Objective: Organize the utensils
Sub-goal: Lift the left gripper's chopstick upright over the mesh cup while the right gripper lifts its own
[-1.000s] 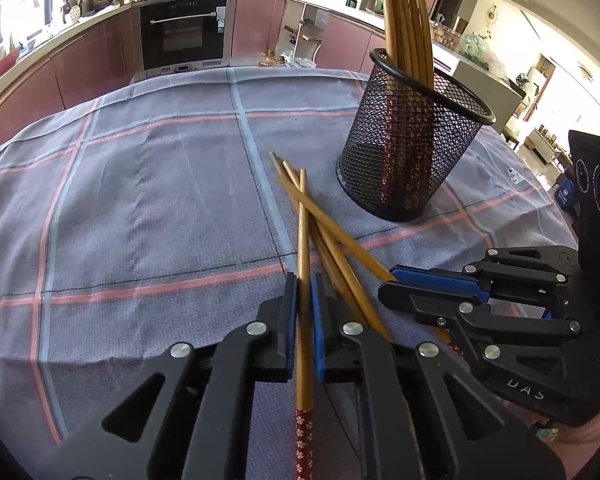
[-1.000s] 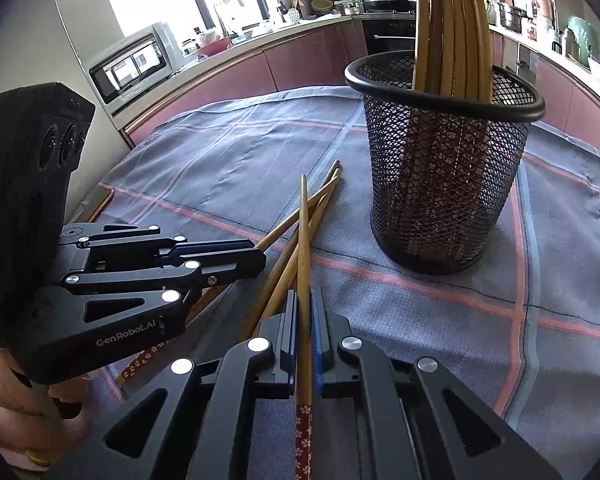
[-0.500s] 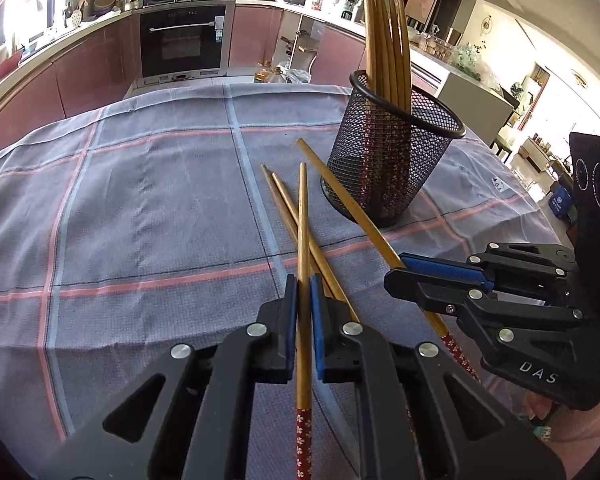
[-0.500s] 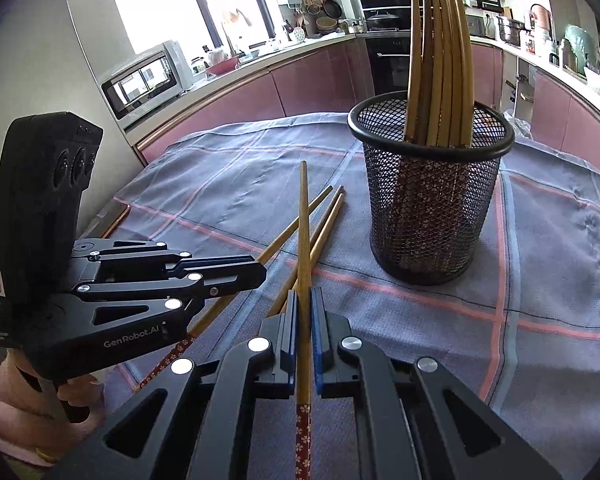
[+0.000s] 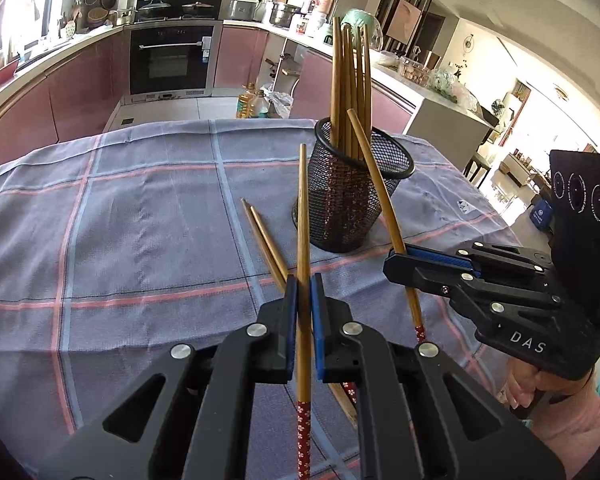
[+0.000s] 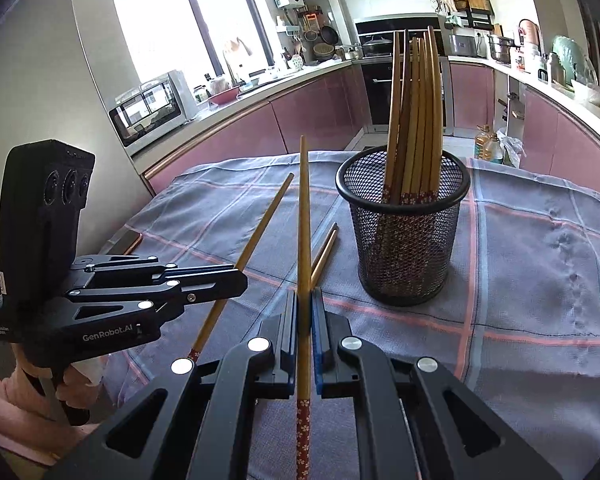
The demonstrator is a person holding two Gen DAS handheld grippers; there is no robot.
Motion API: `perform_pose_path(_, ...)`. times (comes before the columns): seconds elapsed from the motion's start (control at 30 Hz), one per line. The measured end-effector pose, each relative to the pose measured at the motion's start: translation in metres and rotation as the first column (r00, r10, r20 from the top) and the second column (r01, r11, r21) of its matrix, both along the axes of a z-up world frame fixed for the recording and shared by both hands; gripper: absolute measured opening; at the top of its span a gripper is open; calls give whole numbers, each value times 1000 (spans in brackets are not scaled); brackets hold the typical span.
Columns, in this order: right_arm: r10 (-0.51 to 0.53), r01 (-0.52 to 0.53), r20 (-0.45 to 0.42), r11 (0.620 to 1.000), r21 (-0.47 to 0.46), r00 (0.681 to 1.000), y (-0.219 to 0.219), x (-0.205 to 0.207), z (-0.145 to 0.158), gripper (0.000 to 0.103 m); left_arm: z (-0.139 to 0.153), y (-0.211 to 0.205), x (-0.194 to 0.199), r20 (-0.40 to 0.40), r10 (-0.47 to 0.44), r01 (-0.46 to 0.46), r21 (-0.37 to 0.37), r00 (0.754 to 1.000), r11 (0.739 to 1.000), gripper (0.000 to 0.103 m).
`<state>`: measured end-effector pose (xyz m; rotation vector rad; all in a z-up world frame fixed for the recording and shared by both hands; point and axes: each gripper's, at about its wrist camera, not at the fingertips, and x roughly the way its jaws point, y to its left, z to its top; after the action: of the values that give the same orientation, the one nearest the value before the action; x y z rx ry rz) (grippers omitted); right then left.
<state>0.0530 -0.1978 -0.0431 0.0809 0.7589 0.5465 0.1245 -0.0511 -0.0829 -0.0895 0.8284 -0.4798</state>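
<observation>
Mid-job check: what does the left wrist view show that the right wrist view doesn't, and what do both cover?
Left wrist only: the right gripper from the side, shut on its chopstick, whose tip crosses the mesh holder.

Right wrist only: the left gripper from the side, shut on its chopstick, plus a window and a microwave.

Both: the holder full of chopsticks, two loose chopsticks lying on the checked cloth, and the oven behind.
</observation>
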Motion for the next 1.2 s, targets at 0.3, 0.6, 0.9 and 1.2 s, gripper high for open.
perform_pose_path(0.3,-20,19,28,999,33,999,-9,-3,12,6,24,5,-10,34,-31,33,-57,999,998,8)
perform_pose_path(0.6,-29,27,46,998,53,998,-14,-4,19,6,37,8,-13,56,-45,50,-88,997,995,7)
perform_pose_path(0.9,-40,36,62,997,62,997,-17,-7,23,6,48,14,-16,70,-57,65,-125,996,990,7)
perform_pose_path(1.2,-45,40,79,997,69,996,-22,-7,28,6,55,16,-17,85,-54,66,-147,995,987,7)
